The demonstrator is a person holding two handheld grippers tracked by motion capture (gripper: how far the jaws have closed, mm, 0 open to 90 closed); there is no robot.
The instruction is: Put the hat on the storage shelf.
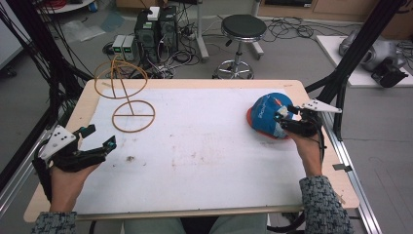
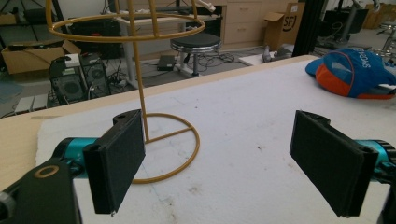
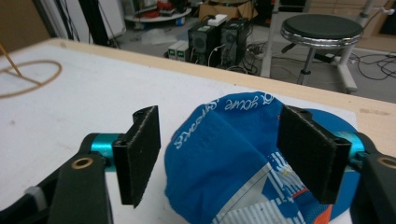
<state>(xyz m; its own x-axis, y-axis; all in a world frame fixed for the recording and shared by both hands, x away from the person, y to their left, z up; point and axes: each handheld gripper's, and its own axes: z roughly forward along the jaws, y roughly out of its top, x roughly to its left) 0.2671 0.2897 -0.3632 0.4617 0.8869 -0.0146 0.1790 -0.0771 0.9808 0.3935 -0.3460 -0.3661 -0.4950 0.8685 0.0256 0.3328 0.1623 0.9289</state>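
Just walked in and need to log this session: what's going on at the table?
A person works at a table with tongs in each hand. The right tongs are open around a blue and orange cap at the table's right side, jaws on either side of its crown, not yet pinching it. The left tongs wait open near the left edge, holding nothing, pointed toward a yellow wire stand at the far left, which has nothing on it.

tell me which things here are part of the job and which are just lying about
In the job:
- blue cap
- right hand-held gripper, jaws astride the cap
- yellow wire stand

Lying about:
- black stool
- computer towers
- cardboard box
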